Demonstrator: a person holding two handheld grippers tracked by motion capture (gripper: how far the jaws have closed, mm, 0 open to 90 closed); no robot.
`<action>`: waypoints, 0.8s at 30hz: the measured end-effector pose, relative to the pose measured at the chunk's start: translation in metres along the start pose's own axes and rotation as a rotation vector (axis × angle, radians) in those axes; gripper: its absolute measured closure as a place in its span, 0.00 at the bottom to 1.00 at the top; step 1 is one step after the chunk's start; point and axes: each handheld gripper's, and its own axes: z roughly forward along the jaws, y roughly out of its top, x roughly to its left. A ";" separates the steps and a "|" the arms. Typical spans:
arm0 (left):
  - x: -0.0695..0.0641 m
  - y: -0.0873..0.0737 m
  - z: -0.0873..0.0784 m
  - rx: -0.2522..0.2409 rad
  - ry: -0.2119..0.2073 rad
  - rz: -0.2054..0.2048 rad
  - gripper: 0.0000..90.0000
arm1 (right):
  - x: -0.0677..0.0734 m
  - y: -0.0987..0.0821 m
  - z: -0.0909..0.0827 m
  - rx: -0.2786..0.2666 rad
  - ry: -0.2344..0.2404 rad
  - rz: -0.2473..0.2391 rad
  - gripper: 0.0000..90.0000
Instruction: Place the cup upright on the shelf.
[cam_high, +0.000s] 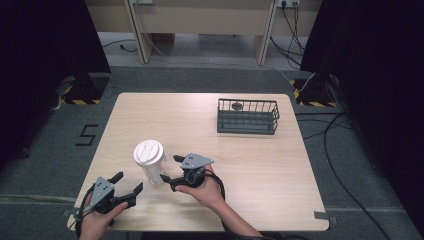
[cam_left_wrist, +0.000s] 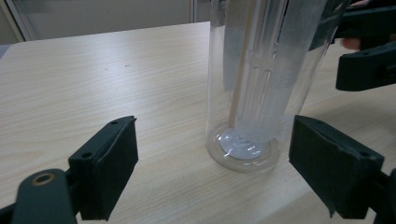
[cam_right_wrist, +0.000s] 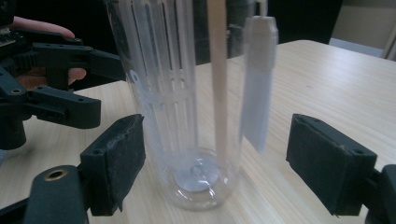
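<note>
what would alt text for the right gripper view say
A clear plastic jar stands upright on a light wooden table, between the two open black jaws of the right gripper, which do not touch it. The left gripper, also open, and part of a hand show at the left behind the jar.

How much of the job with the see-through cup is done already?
Hardly any yet. The clear cup stands upright on the table with its white lid on, and nobody grips it. The right gripper is open with its jaws on both sides of the cup; the left gripper waits open close by. Closing on the cup and moving it are left. The wire basket sits far off.
</note>
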 end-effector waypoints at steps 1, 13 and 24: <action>0.000 0.000 0.000 0.000 0.002 -0.001 0.17 | 0.000 0.000 0.003 -0.001 0.006 -0.003 0.22; 0.005 -0.002 -0.002 0.005 0.021 -0.011 0.17 | 0.008 -0.001 0.029 0.011 0.018 -0.017 0.19; 0.007 -0.002 -0.002 0.006 0.023 -0.017 0.17 | 0.009 -0.001 0.049 0.001 0.024 -0.035 0.18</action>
